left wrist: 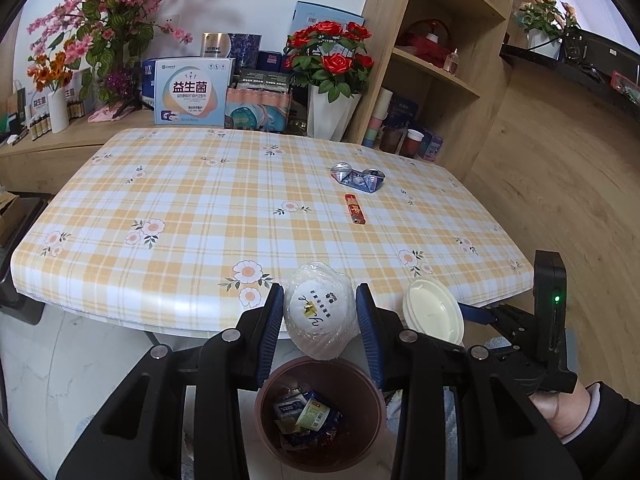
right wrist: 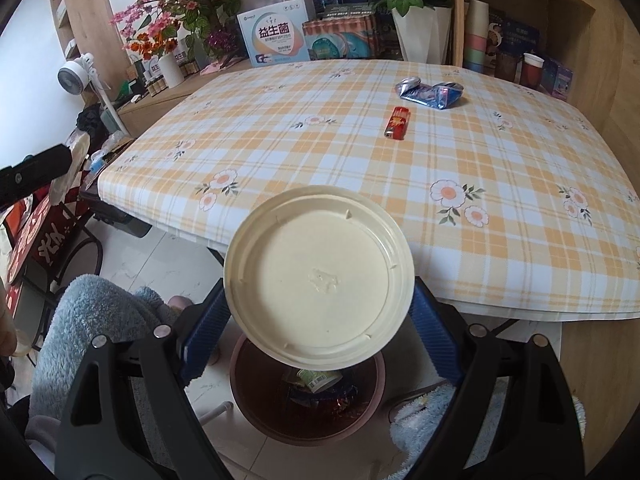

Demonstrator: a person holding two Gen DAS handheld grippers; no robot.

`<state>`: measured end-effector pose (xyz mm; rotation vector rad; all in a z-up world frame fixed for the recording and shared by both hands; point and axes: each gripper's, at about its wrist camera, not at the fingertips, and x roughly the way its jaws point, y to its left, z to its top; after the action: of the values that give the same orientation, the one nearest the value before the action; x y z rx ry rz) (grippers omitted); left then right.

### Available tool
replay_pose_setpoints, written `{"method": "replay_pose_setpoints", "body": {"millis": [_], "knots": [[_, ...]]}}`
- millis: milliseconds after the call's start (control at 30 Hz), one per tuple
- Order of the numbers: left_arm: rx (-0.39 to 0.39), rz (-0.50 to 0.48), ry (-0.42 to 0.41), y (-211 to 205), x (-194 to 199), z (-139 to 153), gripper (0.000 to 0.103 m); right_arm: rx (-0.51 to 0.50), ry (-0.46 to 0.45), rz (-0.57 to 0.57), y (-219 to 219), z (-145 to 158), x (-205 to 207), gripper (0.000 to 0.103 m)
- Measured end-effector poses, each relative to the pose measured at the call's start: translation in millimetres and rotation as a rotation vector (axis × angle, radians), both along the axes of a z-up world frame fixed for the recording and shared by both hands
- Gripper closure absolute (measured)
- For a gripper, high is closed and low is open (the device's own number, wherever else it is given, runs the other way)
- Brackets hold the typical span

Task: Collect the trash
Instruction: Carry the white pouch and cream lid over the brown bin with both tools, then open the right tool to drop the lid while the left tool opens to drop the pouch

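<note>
My left gripper [left wrist: 320, 312] is shut on a plastic-wrapped white bowl [left wrist: 319, 312] and holds it above the brown trash bin [left wrist: 320, 456], which has wrappers and a small cup inside. My right gripper [right wrist: 320, 304] is shut on a cream round plastic lid [right wrist: 318, 280] and holds it over the same bin [right wrist: 256, 412]; the lid also shows in the left wrist view [left wrist: 434, 310]. A crushed blue can [left wrist: 357, 177] [right wrist: 430, 92] and a red lighter [left wrist: 355, 209] [right wrist: 397, 123] lie on the checked tablecloth.
The table [left wrist: 180, 200] [right wrist: 520, 160] stands just beyond the bin. Boxes, flower vases [left wrist: 330, 114] and a wooden shelf [left wrist: 432, 64] stand behind it. A fan [right wrist: 76, 76] and clutter are at the left. Blue fluffy slippers [right wrist: 92, 320] are near the bin.
</note>
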<state>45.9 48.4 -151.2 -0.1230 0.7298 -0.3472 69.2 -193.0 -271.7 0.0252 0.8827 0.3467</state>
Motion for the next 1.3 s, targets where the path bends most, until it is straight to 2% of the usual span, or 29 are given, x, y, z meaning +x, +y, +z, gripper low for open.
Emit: {"method": "replay_pose_setpoints", "body": {"millis": [400, 833, 1300], "knots": [[-0.011, 0.005, 0.020, 3.3, 1.3, -8.6, 0.067, 0.011, 0.032, 0.042, 11.6, -8.6, -0.5, 0.008], [-0.010, -0.025, 0.037, -6.4, 0.0, -13.0, 0.067, 0.004, -0.070, -0.088, -22.1, 17.0, 4.1, 0.006], [0.004, -0.077, 0.065, -24.8, 1.4, -21.3, 0.067, 0.016, -0.073, -0.119, -36.1, 16.0, 5.3, 0.006]]}}
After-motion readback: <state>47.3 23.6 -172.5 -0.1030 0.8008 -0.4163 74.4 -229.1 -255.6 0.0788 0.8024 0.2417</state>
